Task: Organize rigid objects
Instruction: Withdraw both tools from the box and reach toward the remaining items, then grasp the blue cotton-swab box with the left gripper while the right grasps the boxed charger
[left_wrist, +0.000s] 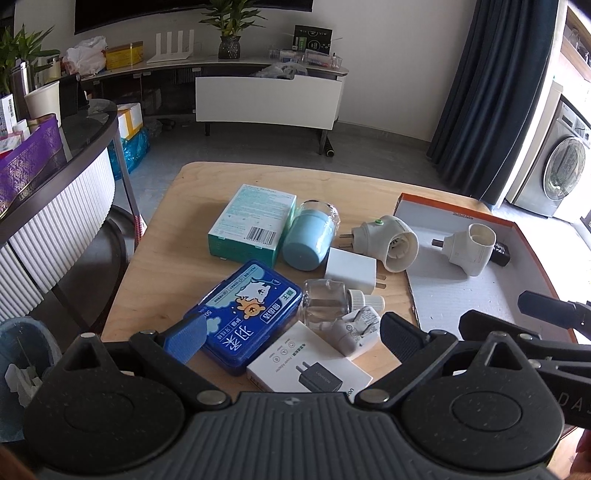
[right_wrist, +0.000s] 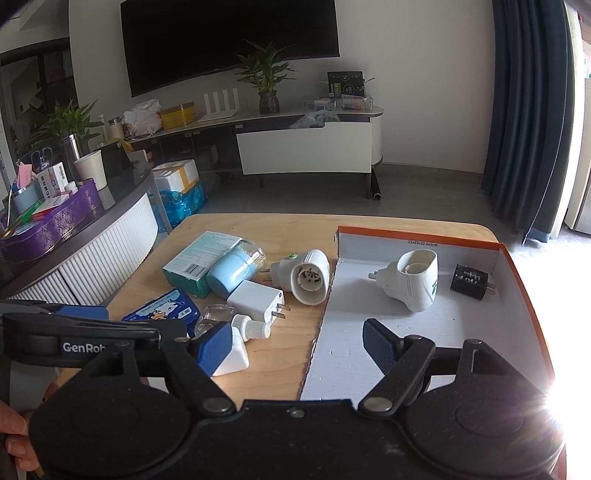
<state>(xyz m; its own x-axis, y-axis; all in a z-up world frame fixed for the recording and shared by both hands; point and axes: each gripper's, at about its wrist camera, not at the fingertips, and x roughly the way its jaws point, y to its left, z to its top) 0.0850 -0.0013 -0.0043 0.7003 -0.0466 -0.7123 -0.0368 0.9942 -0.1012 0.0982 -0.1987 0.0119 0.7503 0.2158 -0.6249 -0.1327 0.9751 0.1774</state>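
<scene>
Both claws wide open, nothing held. My left claw (left_wrist: 291, 332) hangs over the near-left clutter on the wood counter (left_wrist: 173, 229); the blue tin w/ cartoon bear (left_wrist: 243, 314) and white charger box (left_wrist: 310, 365) sit below, betw the pads, no contact. My right claw (right_wrist: 295, 347) hangs over the near edge of the orange-rim box lid (right_wrist: 417, 236), its left pad above the counter, its right pad above the lid's white floor. Inside the lid: one white plug-in vaporizer (right_wrist: 413, 284), tipped on its side, and a black charger (right_wrist: 471, 282) just right of it, apart. On the counter just left of the lid: a 2nd white vaporizer (right_wrist: 306, 275) lying on its side, mouth toward me, plug pins pointing left. White USB charger (right_wrist: 255, 301) in front of it, pins pointing right. Clear refill bottle w/ white cap (left_wrist: 332, 302) lying flat near that. Light-blue cup (left_wrist: 308, 238) on its side, touching the teal carton (left_wrist: 255, 221). Small white plug w/ label (left_wrist: 358, 328) beside the bottle, details too blurred.
</scene>
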